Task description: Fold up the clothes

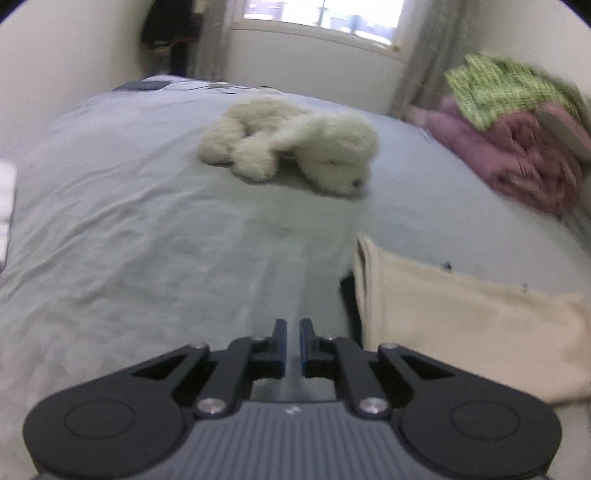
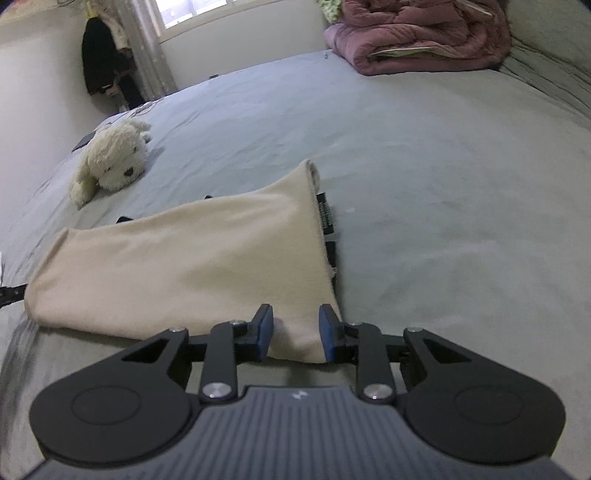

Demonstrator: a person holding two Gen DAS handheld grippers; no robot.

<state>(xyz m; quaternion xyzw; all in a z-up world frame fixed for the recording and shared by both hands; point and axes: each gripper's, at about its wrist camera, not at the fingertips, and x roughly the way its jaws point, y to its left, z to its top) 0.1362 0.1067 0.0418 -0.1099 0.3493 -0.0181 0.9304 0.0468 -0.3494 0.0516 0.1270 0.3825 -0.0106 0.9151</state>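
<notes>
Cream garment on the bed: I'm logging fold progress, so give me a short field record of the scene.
garment: cream garment lying flat on the grey bedsheet, black label at its edge
right gripper: open, jaws either side of the garment's near corner
left gripper: shut, empty, over bare sheet
plush dog: beyond the garment
pink quilt: folded, far end

Cream garment (image 2: 192, 266) soft matt cloth; plush toy (image 2: 110, 162) fluffy; bedsheet (image 2: 443, 184) matt, wrinkled.
</notes>
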